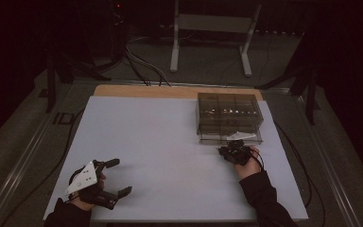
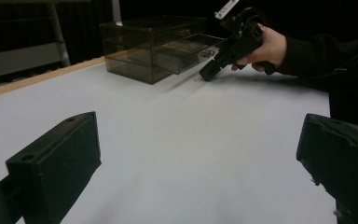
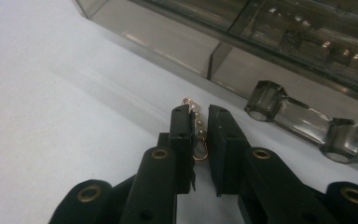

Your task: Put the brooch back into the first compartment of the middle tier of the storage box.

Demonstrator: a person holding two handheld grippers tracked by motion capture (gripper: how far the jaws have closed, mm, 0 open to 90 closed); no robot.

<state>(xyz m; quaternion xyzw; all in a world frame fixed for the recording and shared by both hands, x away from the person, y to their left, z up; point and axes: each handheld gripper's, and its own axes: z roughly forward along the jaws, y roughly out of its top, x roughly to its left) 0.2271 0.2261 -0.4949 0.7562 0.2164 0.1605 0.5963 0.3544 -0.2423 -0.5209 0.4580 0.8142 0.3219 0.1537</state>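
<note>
Surface (image 1: 160, 156): pale grey-white sheet, rectangular, matte; bare wooden strip (image 1: 170, 91) exposed along far edge. Smoked transparent drawer box (image 1: 229, 116) stands on surface at far right, near wooden strip; lower drawer (image 3: 270, 70) pulled out toward person, its clear handle (image 3: 307, 120) over sheet. Short beaded chain with gold ring (image 3: 196, 126) lies flat on sheet just before drawer front.
</note>
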